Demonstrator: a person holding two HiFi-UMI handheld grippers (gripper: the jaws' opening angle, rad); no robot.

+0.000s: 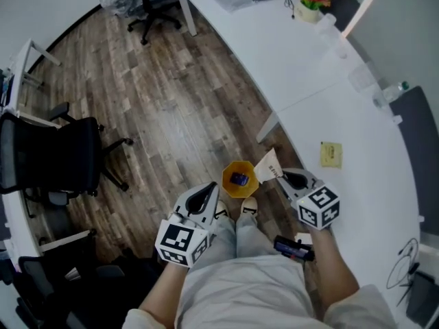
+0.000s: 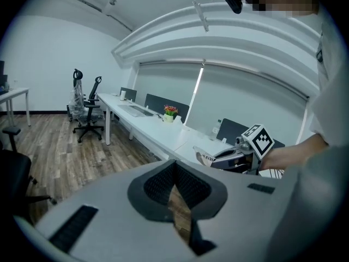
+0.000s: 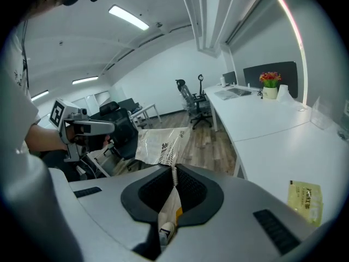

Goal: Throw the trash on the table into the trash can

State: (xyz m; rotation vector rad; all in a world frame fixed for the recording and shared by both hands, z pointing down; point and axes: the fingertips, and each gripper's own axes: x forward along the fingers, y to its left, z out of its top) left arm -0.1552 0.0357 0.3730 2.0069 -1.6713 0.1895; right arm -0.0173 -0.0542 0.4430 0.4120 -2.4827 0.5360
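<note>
right gripper (image 1: 285,177): clenched tight on a crinkly white wrapper (image 1: 268,166), pinched right at the jaw tips. You can see the plastic running down between the pads in its own view (image 3: 173,169).
wrapper: sticks out past the jaws to the far left of the gripper, white with some dark print on it (image 3: 161,144). From the head view it's just right of the trash can's rim, not inside it.
trash can (image 1: 227,177): small yellow-orange one on the wood floor (image 1: 171,115), between the two grippers and just beyond the person's feet. There's a blue thing (image 1: 239,179) already sitting in it.
left gripper (image 1: 209,192): jaws closed together with nothing in them, only floor showing behind the pads (image 2: 174,164). It's just left of the can.
yellow packet (image 1: 331,154): lying flat on the white table (image 1: 309,67), right of the right gripper and well apart from the can. Also shows in the right gripper view (image 3: 305,202).
table: long curved one along the right side, with a flower pot (image 1: 312,2) at the far end.
office chair (image 1: 65,157): black, off to the left.
</note>
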